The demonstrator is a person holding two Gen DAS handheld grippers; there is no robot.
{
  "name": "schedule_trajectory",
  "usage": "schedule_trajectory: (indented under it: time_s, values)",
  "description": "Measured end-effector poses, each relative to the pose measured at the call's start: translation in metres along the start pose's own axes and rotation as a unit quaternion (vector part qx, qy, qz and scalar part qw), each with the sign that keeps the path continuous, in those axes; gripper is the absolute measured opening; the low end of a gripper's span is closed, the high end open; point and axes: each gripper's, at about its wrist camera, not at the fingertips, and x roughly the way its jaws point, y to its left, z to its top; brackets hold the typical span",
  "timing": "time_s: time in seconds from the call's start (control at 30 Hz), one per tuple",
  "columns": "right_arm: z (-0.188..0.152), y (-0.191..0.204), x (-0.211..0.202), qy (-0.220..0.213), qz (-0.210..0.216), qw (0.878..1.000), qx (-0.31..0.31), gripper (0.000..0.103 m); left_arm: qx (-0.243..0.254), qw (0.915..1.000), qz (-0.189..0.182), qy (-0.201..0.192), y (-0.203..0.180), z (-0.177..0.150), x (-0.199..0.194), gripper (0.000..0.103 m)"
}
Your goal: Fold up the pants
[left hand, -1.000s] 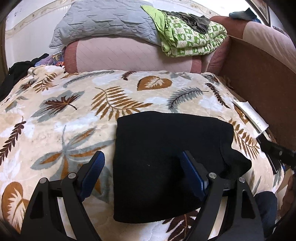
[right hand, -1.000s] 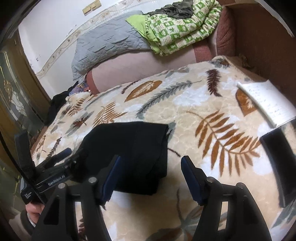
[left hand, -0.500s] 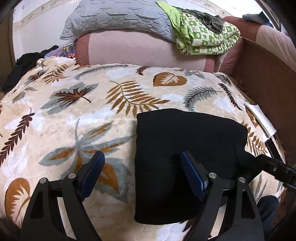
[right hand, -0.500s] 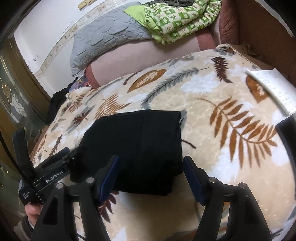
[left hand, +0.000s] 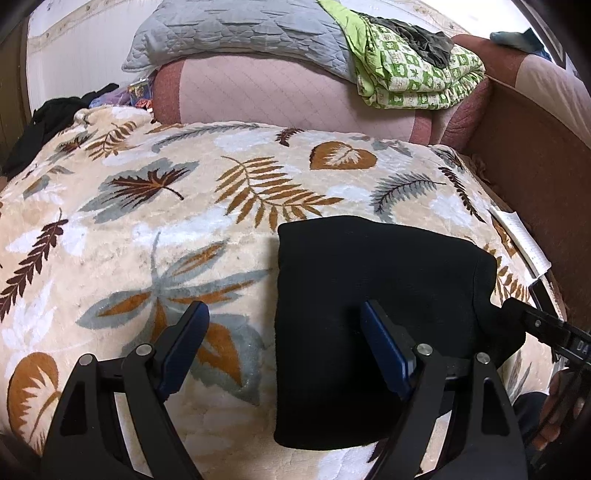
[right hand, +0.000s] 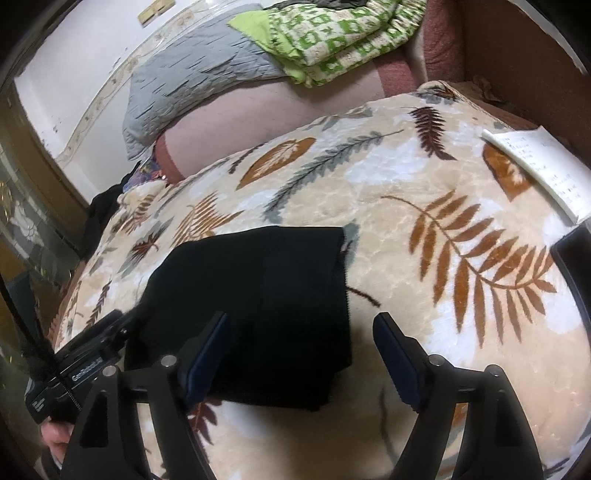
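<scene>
Between my left gripper (left hand: 284,343) and right gripper (right hand: 301,354), both gaping wide and gripping nothing, I am watching the folded black fleece pants (left hand: 373,291) lying on the leaf-printed plush blanket (left hand: 147,221), fearing a clumsy fingertip snagging and unfolding them.

We are in a home bedroom: a leaf-print blanket (left hand: 184,229) covers the bed, with a grey quilted pillow (left hand: 236,29) at 12 o'clock, a folded green quilt (left hand: 413,77) at 1, and perhaps a wooden bedframe (left hand: 535,177) at 3.
</scene>
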Motion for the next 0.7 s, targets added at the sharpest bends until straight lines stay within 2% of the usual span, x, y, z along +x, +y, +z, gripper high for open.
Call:
schedule_trajectory:
  time_s: [0.33,0.6,0.7]
  values:
    - [0.001,-0.012,0.020,0.018,-0.004,1.000,0.007,0.082,-0.025,0.9992,-0.020,0.024,0.014,0.004,0.012,0.087]
    - [0.001,-0.018,0.035,0.024,0.026,0.999,0.006,0.089,-0.081,0.9920,-0.079,0.056,0.035,0.008,0.021,0.088]
    - [0.002,-0.017,0.040,0.025,0.041,0.999,0.000,0.095,-0.088,0.9878,-0.104,0.076,0.031,0.005,0.033,0.094]
